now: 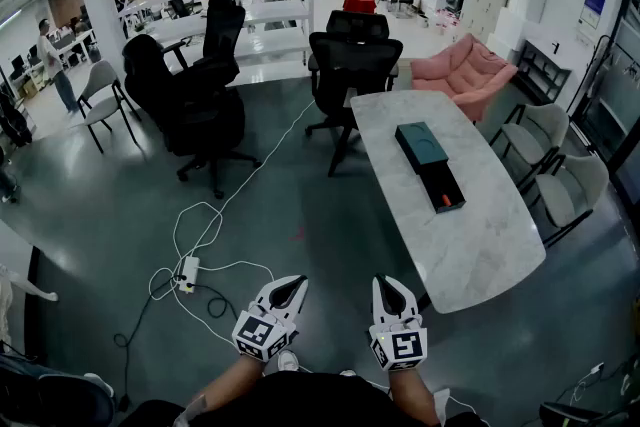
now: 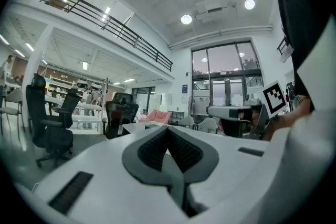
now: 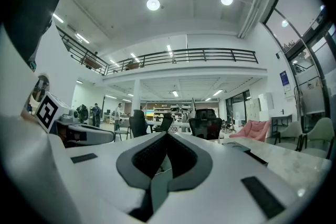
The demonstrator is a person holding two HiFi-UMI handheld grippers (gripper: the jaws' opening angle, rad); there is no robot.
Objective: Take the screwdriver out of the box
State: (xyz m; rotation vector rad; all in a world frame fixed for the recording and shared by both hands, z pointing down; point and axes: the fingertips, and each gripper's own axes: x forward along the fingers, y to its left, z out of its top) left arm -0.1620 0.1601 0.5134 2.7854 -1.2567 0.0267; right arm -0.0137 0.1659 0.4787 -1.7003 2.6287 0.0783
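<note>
White plastic left tongs (image 1: 296, 284) are sitting fully closed and empty at six o'clock in the head view. The right tongs (image 1: 384, 282), just beside them, are likewise clamping on nothing. At one o'clock, well apart, the open black box (image 1: 441, 183) is lying on the marble surface (image 1: 480, 245), with the screwdriver (image 1: 448, 205) showing as an orange streak at its near end.

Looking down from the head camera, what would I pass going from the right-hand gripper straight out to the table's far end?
In order: right gripper → marble table → black tray → dark box → black office chair.
</note>
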